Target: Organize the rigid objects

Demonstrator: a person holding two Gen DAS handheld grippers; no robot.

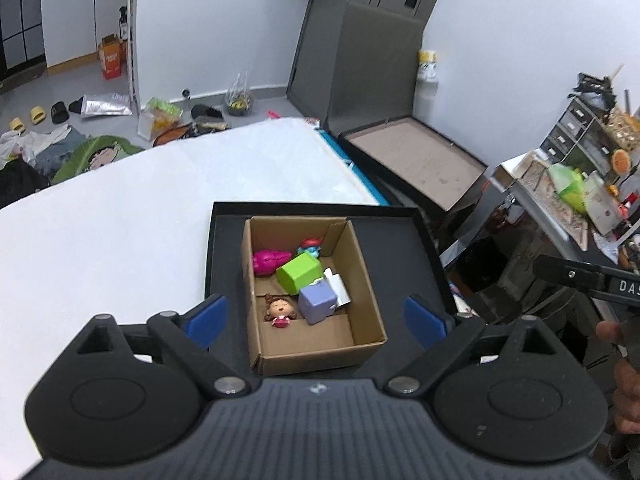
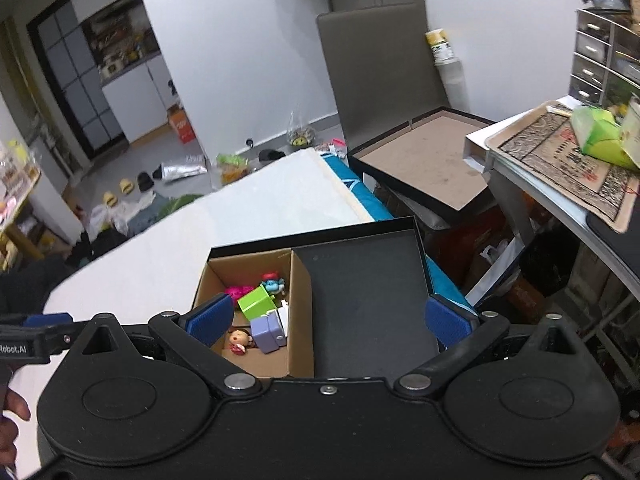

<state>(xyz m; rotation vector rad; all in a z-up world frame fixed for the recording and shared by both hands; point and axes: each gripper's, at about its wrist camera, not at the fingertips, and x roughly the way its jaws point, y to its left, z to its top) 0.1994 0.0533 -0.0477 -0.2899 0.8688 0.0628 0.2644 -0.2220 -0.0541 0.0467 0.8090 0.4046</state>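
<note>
Brown cardboard box [image 1: 316,292] sits inside a shallow black tray [image 1: 404,240] on the white worktop [image 1: 120,232] in the left wrist view. Inside the box lie a pink toy [image 1: 269,261], a green cube [image 1: 299,273], a lilac cube [image 1: 318,303], a small doll with brown hair [image 1: 279,310], a blue and red figure [image 1: 310,246] and a white piece [image 1: 338,286]. The left gripper [image 1: 316,322] hangs above the box with its blue fingers [image 1: 208,320] spread wide, holding nothing.

From the right wrist view, the box [image 2: 260,312] fills the left part of the tray [image 2: 368,296], whose right part shows bare black floor. The green cube [image 2: 256,301], lilac cube [image 2: 268,334] and doll [image 2: 240,339] lie close together. The right gripper [image 2: 330,320] hovers over the tray, its fingers [image 2: 448,324] wide apart and empty. A dark open case [image 2: 424,160] stands beyond the worktop.
</note>
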